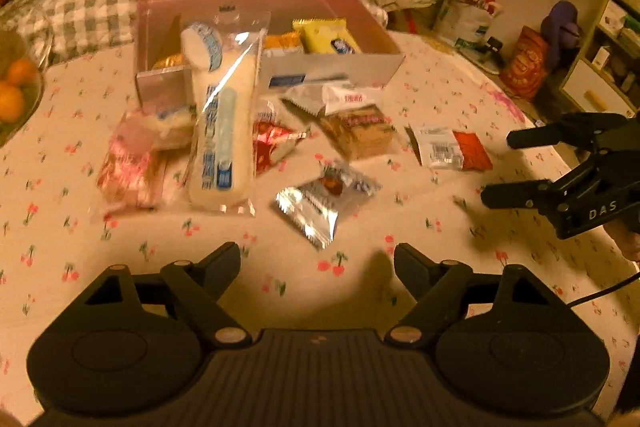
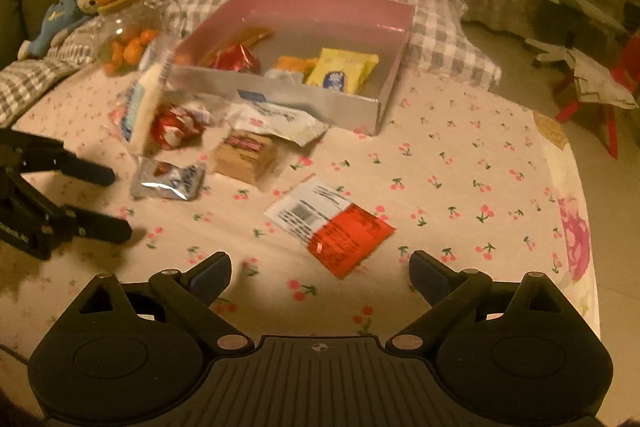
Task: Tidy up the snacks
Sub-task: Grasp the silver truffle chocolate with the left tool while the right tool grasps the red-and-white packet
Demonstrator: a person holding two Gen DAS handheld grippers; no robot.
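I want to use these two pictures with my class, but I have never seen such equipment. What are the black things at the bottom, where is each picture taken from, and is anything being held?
No robot here: a person holds a two-finger gripper in each hand, with a camera looking along its fingers. One picture looks from the left gripper, the other from the right gripper. Both have open jaws and hold nothing. On the cherry-print cloth stands an open box with some snacks inside; others lie loose, such as a silver packet and a red-and-white packet.
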